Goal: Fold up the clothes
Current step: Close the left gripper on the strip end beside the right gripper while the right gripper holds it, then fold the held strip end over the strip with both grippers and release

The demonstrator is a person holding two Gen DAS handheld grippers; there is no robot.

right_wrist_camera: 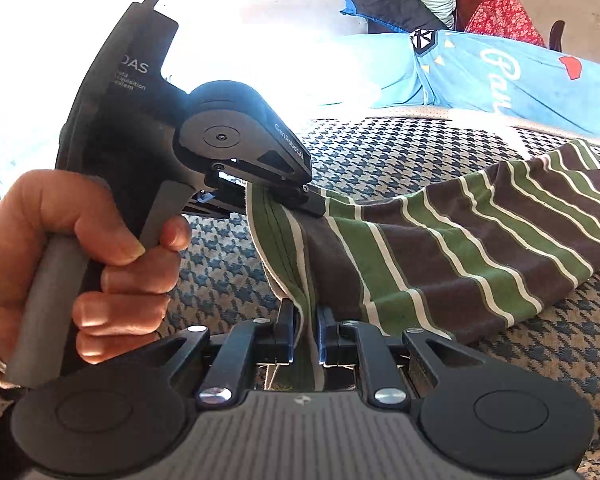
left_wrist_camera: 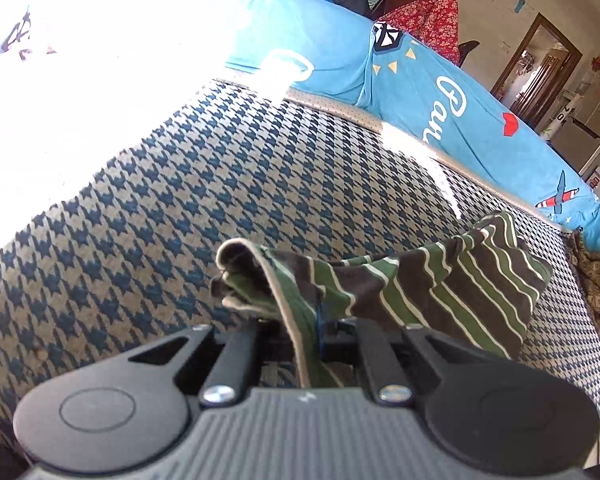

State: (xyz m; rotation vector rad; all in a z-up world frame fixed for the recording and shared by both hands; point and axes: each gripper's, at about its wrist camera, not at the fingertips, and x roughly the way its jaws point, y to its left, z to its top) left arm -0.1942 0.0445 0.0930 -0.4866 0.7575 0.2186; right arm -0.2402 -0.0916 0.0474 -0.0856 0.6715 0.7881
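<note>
Glare and cloth hide plenty

Sunlight washes out the bedcover (left_wrist_camera: 100,60) at upper left; the striped garment (left_wrist_camera: 440,292) covers the left gripper (left_wrist_camera: 308,332) fingertips, and its far end runs off the right wrist view's right edge.

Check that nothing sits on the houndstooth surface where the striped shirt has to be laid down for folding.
Nothing visible does. Both the left gripper and the right gripper are shut on the striped shirt, and the houndstooth surface under and around it looks bare. A brown patterned cloth lies only at its far edge.
</note>
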